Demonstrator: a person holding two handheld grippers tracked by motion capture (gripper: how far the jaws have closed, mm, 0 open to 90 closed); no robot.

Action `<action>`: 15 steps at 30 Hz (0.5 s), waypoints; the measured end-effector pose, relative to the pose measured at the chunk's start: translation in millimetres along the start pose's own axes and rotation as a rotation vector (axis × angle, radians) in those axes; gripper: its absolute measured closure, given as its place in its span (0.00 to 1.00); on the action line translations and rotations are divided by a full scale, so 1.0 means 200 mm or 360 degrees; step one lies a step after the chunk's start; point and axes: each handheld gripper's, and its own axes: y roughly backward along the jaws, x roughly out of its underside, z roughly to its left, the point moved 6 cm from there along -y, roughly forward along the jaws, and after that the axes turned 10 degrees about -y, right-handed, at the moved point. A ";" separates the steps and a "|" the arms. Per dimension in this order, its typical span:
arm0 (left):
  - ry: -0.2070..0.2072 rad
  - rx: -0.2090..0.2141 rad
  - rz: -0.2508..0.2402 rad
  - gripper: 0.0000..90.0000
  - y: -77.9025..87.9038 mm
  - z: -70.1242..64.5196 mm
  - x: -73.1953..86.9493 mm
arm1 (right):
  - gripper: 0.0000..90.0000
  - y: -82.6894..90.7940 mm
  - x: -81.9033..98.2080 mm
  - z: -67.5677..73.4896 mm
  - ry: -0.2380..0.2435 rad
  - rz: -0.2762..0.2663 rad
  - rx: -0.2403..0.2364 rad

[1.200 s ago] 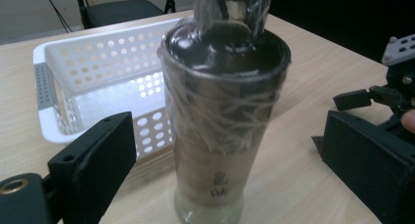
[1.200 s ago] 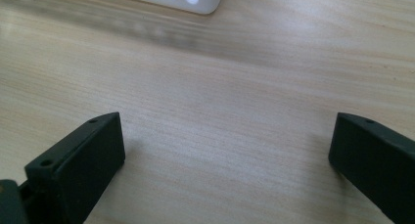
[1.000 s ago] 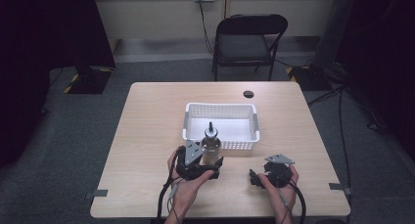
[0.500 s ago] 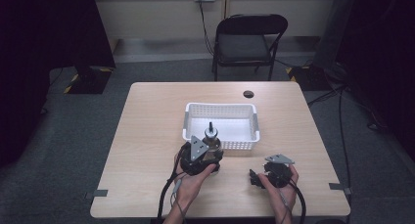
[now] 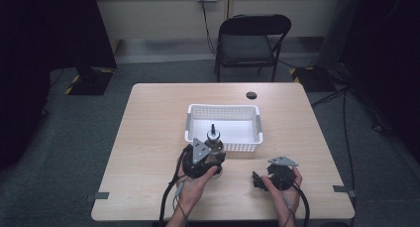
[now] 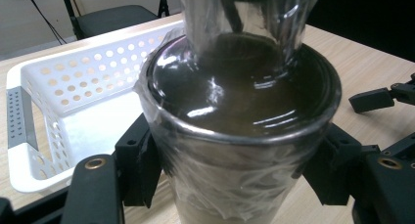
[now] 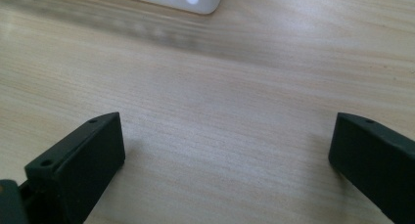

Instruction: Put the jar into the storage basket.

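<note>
From the high view, a pale wooden table (image 5: 148, 138) carries a white perforated plastic basket (image 5: 224, 110) near its middle, and a small dark round disc (image 5: 251, 95) lies farther back. A black folding chair (image 5: 250, 41) stands on the grey floor beyond the far edge. The left gripper (image 5: 210, 150) sits just in front of the basket's near wall, held in the person's left hand (image 5: 195, 180), with a small metal cup with a dark stick-like top (image 5: 214, 138) rising at its front, against the basket rim. The right gripper (image 5: 257, 180), held in the right hand (image 5: 285, 185), rests low on the table toward the near right, well apart from the basket.

The left gripper view gives what the overhead cannot: the cup is a steel tumbler wrapped in clear plastic film (image 6: 235, 136), holding dark liquid, and the two black jaws press its sides, so it is clamped. The basket (image 6: 58, 87) stands empty just behind it. The other gripper's black jaw tips (image 6: 377, 99) show at the far right.

The right gripper view shows its own jaws spread wide over bare wood (image 7: 220, 136), nothing between them, with a corner of the basket (image 7: 191, 1) at the top.
</note>
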 end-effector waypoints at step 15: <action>0.0008 0.0021 -0.0049 0.37 0.09 0.04 -0.09 | 0.00 0.00 0.00 0.00 0.0000 0.0000 0.0000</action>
